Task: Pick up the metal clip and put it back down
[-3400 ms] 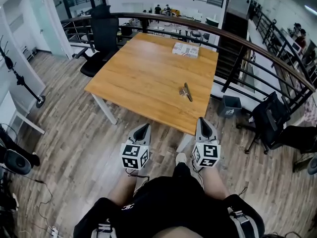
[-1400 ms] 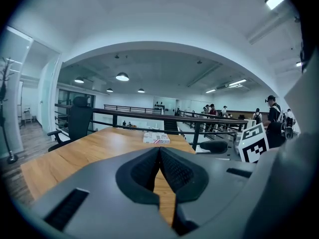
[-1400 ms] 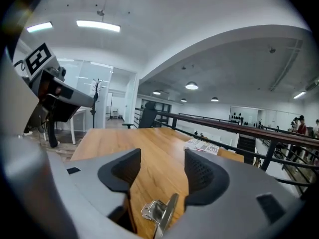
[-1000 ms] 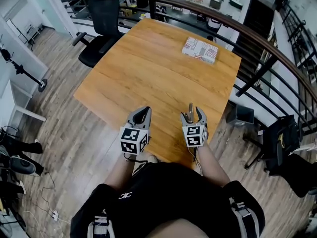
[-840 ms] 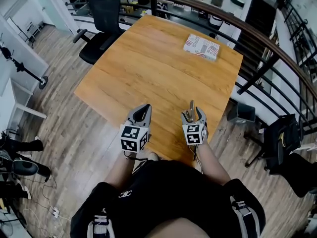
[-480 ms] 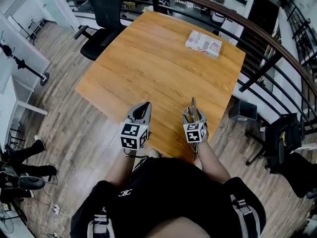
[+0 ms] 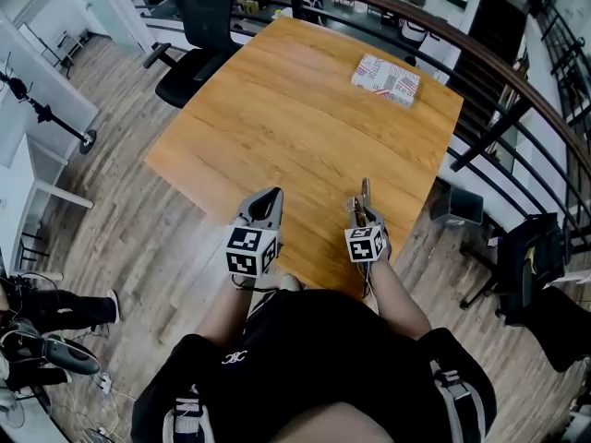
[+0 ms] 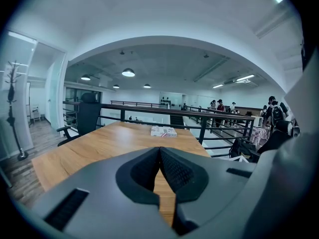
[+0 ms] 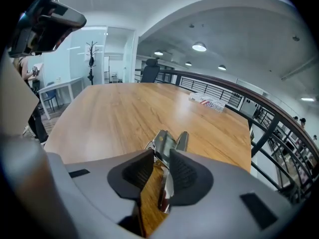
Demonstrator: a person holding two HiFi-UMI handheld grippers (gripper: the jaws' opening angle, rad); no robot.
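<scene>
1. The wooden table (image 7: 277, 100) is big.
2. The left gripper (image 7: 269, 199) is closed tight on nothing.
3. The right gripper (image 7: 364, 212) has just been squeezing in.
4. The metal clip (image 9: 168, 142) is pinched between its jaws, by the table's near edge.

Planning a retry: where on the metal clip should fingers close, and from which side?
Across the narrow width of the metal clip, coming from the near table edge along its length; it lies flat, pointing away. The right gripper, fingers just closed in, grips it that way.

Black clothing (image 7: 314, 349), small white logo (image 7: 233, 359)
</scene>
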